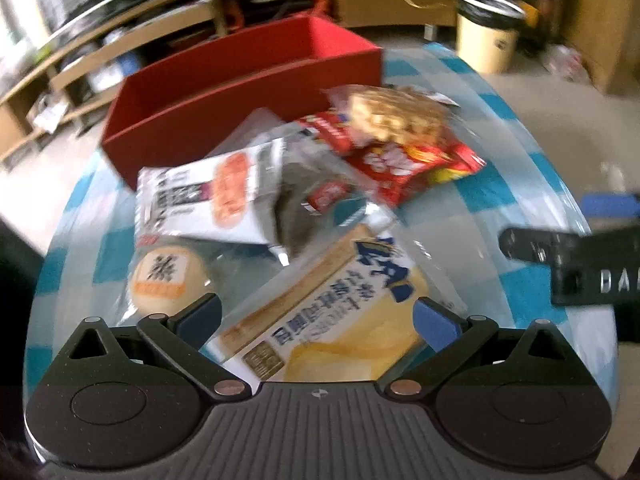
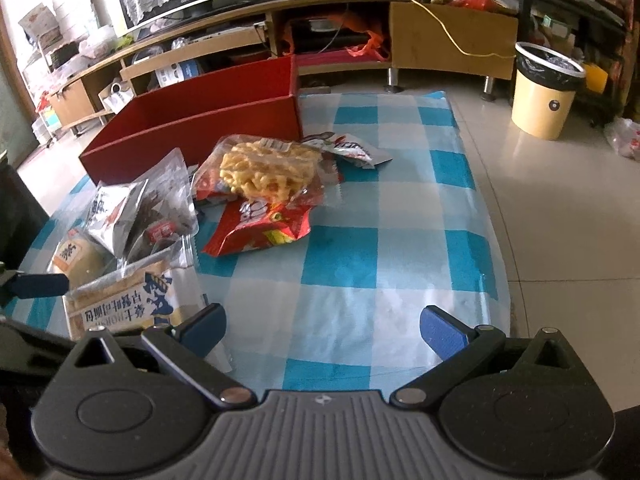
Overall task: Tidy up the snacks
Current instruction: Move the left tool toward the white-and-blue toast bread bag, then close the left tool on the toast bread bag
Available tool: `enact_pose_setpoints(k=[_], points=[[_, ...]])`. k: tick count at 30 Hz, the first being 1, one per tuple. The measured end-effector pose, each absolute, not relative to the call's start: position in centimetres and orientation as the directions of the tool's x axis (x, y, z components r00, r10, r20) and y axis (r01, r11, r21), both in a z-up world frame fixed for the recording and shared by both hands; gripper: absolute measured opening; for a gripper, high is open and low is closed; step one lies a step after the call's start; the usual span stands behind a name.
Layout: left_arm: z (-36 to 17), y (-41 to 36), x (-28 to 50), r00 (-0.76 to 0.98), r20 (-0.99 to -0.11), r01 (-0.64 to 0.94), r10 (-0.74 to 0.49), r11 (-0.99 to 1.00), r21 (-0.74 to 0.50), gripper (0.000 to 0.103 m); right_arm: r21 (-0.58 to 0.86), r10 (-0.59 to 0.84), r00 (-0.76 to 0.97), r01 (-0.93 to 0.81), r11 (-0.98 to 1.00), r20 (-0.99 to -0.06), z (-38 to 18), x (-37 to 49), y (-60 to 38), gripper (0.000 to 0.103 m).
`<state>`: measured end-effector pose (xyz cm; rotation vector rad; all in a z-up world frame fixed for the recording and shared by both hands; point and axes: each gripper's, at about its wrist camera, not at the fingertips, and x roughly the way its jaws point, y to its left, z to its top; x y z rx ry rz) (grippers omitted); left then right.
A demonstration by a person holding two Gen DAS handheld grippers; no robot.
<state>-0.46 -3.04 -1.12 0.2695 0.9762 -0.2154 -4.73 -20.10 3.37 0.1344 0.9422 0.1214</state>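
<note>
A long red box [image 1: 248,92] stands open at the back left of the checked tablecloth [image 2: 360,240]. In front of it lies a pile of snacks: a clear bag of yellow crisps [image 2: 264,168], a red bag [image 2: 260,232], a grey and white packet [image 1: 224,196], a round bun [image 1: 164,280] and a white and yellow bread packet [image 1: 320,280]. My left gripper [image 1: 318,318] is open, its fingers on either side of the bread packet's near end. Over bare cloth to the right of the pile, my right gripper [image 2: 322,326] is open and holds nothing.
A cream bin [image 2: 544,92] with a black liner stands on the tiled floor beyond the table's right edge. A low wooden TV stand [image 2: 240,40] runs along the back. A wide stretch of cloth lies to the right of the snacks.
</note>
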Motion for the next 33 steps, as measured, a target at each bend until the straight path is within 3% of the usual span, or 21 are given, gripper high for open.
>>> enact_pose_setpoints(k=[8, 19, 27, 30, 33], points=[[-3.0, -5.1, -0.2, 0.486, -0.867, 0.469, -0.108, 0.87, 0.154, 0.103, 0.195, 0.173, 0.571, -0.022, 0.981, -0.802, 3.3, -4.4, -20.9, 0.103], [-3.9, -3.7, -0.4, 0.326, -0.928, 0.423, -0.178, 0.906, -0.025, 0.102, 0.178, 0.163, 0.54, -0.024, 0.984, -0.826, 2.7, -4.1, -20.8, 0.103], [-4.6, -5.0, -0.2, 0.331, -0.932, 0.451, -0.148, 0.892, 0.018, 0.103, 0.098, 0.111, 0.485, -0.052, 0.994, -0.868, 1.0, -3.5, -20.0, 0.103], [-5.5, -6.2, -0.2, 0.364, -0.926, 0.483, -0.097, 0.87, 0.098, 0.103, 0.077, 0.102, 0.468, -0.072, 0.994, -0.878, 0.2, -3.1, -19.6, 0.103], [-5.5, -6.1, 0.2, 0.359, -0.927, 0.475, -0.108, 0.876, 0.082, 0.103, 0.051, 0.089, 0.453, -0.096, 0.994, -0.887, -0.5, -2.9, -19.1, 0.103]])
